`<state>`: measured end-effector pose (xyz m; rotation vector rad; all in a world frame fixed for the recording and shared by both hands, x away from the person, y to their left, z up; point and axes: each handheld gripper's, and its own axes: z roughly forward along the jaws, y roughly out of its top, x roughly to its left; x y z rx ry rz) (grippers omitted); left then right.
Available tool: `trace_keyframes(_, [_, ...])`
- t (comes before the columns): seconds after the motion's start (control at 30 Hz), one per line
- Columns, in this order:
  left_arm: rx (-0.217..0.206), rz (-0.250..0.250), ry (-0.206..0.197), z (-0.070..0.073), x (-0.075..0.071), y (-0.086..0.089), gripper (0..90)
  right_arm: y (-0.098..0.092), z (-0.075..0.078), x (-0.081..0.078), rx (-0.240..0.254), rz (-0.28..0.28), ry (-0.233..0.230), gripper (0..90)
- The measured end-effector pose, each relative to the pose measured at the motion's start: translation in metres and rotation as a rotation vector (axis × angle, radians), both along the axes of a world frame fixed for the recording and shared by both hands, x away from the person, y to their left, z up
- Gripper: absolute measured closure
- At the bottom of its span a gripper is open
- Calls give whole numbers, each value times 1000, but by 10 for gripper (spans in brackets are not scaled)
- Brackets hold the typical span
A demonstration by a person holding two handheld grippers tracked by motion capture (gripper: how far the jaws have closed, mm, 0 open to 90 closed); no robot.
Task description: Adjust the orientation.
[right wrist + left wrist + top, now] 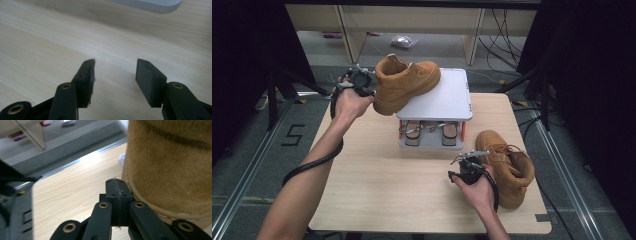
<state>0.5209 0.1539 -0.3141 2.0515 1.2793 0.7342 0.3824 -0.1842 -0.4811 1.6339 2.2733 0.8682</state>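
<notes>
So your left hand-held gripper has its jaws pressed tight together, and in the left gripper view there's nothing visible between them. The tan boot sits right beside it, its heel end touching or nearly touching the jaw tips; can't tell from here whether it's actually gripped. That boot is tilted, toe up on the grey platform and heel hanging off the platform edge on your gripper's side. Up close, the boot's suede wall and stitched sole edge are just to the side of the closed tips.

Your right hand-held gripper is spread open, nothing between the jaws, just bare tabletop in front of them. The second boot lies on the tabletop just beside that gripper, on its outer side, not touching the jaws.
</notes>
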Motion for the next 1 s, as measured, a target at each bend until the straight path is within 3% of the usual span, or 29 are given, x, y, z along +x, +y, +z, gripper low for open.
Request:
trace_keyframes(0.1, [25,4,8,4,-3,-8,900,-1,1,0,-15,4,-10,501])
trace_keyframes(0.13, [51,13,2,4,-4,-11,900,1,2,-1,9,-21,-5,501])
trace_keyframes(0.17, [67,14,7,5,-4,-13,900,0,3,-1,-7,-17,-2,502])
trace_keyframes(0.23, [55,19,11,6,-5,-15,900,-2,2,0,-25,12,-25,502])
trace_keyframes(0.3, [16,0,27,7,-6,-17,900,-3,1,1,-22,14,-30,502])
trace_keyframes(0.37, [50,5,24,9,-7,-22,900,-2,1,1,-21,20,-38,503])
trace_keyframes(0.47, [66,17,25,10,-6,-25,900,-1,4,1,-8,20,-27,503])
trace_keyframes(0.63, [15,11,18,14,-5,-22,900,-2,5,0,-15,19,-36,503])
trace_keyframes(0.7, [10,2,10,14,-4,-20,900,-1,7,-1,0,-1,-21,503])
trace_keyframes(0.77, [10,-16,40,11,-4,-16,892,0,9,-3,9,-21,-7,503])
trace_keyframes(0.8, [12,-20,36,9,-6,-13,883,-4,9,-2,-10,13,-37,503])
trace_keyframes(0.83, [39,-19,36,6,-8,-9,882,-2,10,-5,12,-27,-10,503])
trace_keyframes(0.9, [63,-14,44,-1,-11,-2,884,-7,10,-5,-8,9,-41,503])
trace_keyframes(0.93, [86,-14,52,-4,-12,1,890,-8,9,-4,-18,3,-41,504])
trace_keyframes(0.97, [99,-18,60,-10,-13,5,892,-5,10,-6,13,-15,-12,503])
trace_keyframes(1.0, [99,-22,66,-14,-15,7,896,-8,9,-6,-5,1,-32,504])
